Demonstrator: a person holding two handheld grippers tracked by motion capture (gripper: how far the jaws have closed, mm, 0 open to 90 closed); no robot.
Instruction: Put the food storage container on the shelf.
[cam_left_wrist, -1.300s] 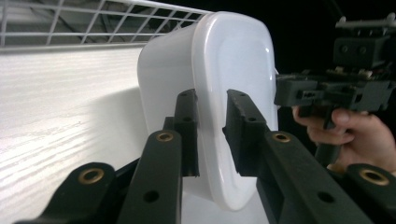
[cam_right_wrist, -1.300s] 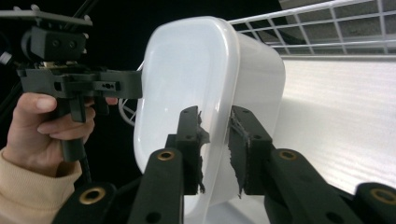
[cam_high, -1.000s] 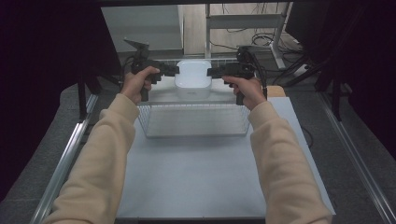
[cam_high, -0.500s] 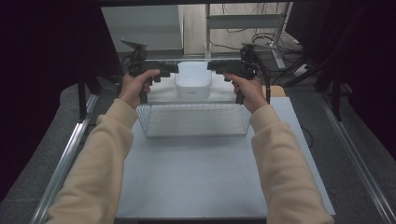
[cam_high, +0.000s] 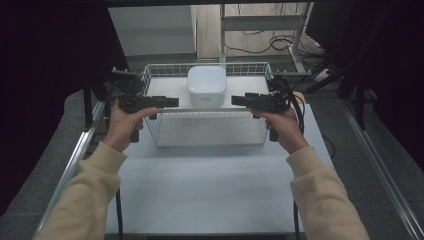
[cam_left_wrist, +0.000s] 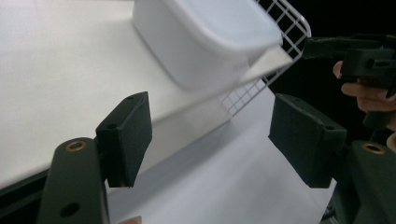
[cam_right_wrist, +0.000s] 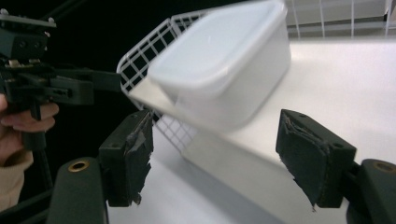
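Both grippers have just been opening their jaws, and nothing lies between either pair. From the high view, the left gripper (cam_high: 172, 102) and right gripper (cam_high: 236, 100) point inward at each other, flanking the white lidded container (cam_high: 206, 86), which sits inside the wire basket (cam_high: 155, 132) on a raised white shelf (cam_high: 165, 87) toward the back. That view hides the pads; the left gripper view shows the left gripper's pads (cam_left_wrist: 126, 135) bare, the container (cam_left_wrist: 205, 42) ahead and the right gripper opposite. The right gripper view reveals frayed pads (cam_right_wrist: 133, 154).
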